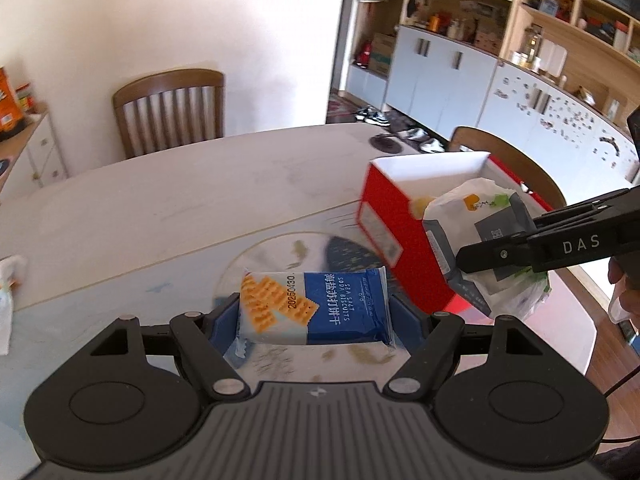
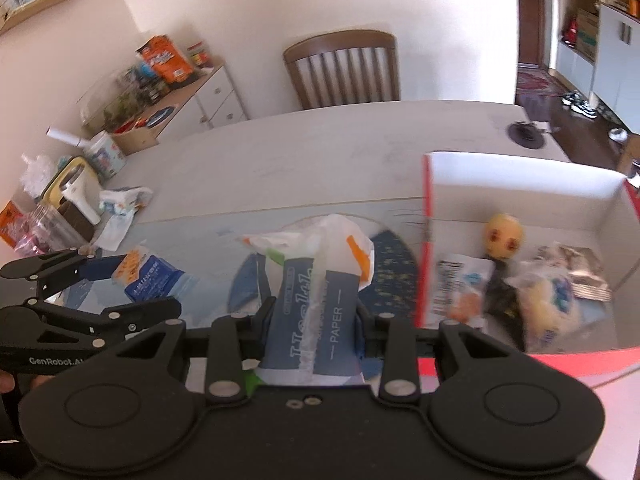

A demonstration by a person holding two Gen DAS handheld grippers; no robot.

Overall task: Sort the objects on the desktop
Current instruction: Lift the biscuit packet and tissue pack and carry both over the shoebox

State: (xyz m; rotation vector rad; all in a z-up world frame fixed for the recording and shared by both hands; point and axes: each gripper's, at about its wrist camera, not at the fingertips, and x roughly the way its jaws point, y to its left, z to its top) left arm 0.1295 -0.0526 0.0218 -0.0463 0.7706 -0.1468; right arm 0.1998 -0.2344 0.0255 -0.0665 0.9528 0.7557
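A: Left gripper (image 1: 316,312)?
B: Clamped on a biscuit packet (image 1: 316,308), blue and white with orange crackers printed on it. Blue pads pressed against both short ends, packet lying flat between them, lifted clear of the table (image 1: 168,184).

A: And relative to the red box (image 1: 394,216)?
B: Just left of it and nearer the camera, over the pale mat with the round dark pattern. Not touching the box.

A: Right gripper (image 2: 314,320)?
B: Squeezed on a tissue pack (image 2: 316,296), grey-blue wrapper marked "PAPER", with white plastic bunched loosely at its far end. Pack pinched at the sides, pointing away along the fingers.

A: Placement against the box?
B: In the right wrist view, just left of the red wall, outside it. In the left wrist view, pack overlapping the near right corner of the box; above the rim or only in front of it, cannot tell.

A: Box contents?
B: Open top, white inside. A yellow round-headed figure (image 2: 503,236), a couple of snack wrappers, a pale bag with blue print (image 2: 550,308). Blurred, so no finer detail.

A: Elsewhere on the table?
B: Far to the left of the box, crumpled white tissues (image 2: 120,204) and some clutter at the edge. Beyond the table, a wooden chair (image 2: 344,68) against the wall.
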